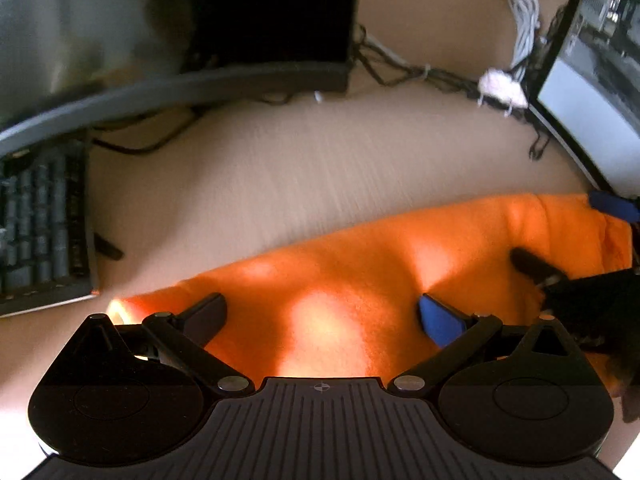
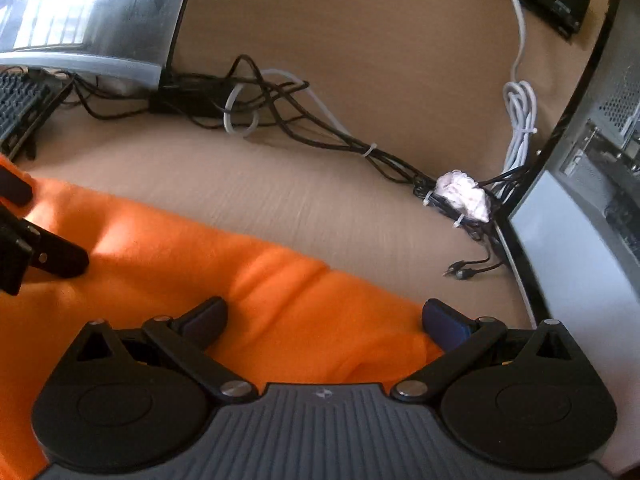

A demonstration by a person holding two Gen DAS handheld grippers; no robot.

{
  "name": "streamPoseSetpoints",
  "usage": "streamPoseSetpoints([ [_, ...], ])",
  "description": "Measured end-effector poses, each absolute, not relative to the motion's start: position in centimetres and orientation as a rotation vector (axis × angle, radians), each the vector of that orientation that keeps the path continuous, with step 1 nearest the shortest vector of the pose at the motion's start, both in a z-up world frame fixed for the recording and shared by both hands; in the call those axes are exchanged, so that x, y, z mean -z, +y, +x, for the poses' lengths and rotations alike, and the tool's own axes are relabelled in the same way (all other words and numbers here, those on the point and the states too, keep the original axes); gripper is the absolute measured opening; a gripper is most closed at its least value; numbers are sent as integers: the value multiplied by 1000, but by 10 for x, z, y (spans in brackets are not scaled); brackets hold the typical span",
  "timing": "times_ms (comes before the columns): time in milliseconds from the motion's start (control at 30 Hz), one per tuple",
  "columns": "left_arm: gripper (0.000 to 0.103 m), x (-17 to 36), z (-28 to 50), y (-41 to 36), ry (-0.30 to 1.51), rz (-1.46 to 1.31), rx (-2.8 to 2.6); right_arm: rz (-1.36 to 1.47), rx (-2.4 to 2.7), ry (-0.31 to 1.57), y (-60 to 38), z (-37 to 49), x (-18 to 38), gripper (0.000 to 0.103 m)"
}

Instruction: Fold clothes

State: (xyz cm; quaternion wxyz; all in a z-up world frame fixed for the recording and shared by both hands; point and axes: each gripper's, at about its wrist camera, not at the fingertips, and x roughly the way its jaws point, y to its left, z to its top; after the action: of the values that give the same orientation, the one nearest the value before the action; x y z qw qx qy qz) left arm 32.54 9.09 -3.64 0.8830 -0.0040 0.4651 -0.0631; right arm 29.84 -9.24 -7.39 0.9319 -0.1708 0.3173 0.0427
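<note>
Bright orange fleece garment [image 1: 360,280] lies spread flat on the pale beige wood-grain tabletop [image 1: 280,168], its far edge running in a long line across the near half of the surface, soft creases toward its right end. Left gripper [image 1: 324,312] sits low over the cloth, jaws spread wide, nothing between them; fabric shows through the gap. Right gripper [image 2: 324,314] likewise released, jaws wide apart above the garment's right end, orange cloth beneath. Each tool's fingers appear at the edge of the other's view, over the cloth. Dark keyboard [image 1: 44,224] at far left; bundle of black and white cables [image 2: 304,120] behind; grey computer case [image 2: 592,184] at right.
</note>
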Motion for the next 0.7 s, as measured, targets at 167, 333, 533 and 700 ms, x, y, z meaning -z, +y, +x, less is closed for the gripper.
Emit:
streamPoseSetpoints([
  [167,103,26,306,107,935,28,88,-325,22,655,-121,277,68,103],
  [333,103,25,297,121,929,20,54,-263,47,742,-137,266,82,103],
  [533,103,21,286,133,921,6,45,-228,-65,617,-118,228,44,103],
  [700,103,14,273,159,917,-84,33,-434,-157,719,-88,220,85,103],
])
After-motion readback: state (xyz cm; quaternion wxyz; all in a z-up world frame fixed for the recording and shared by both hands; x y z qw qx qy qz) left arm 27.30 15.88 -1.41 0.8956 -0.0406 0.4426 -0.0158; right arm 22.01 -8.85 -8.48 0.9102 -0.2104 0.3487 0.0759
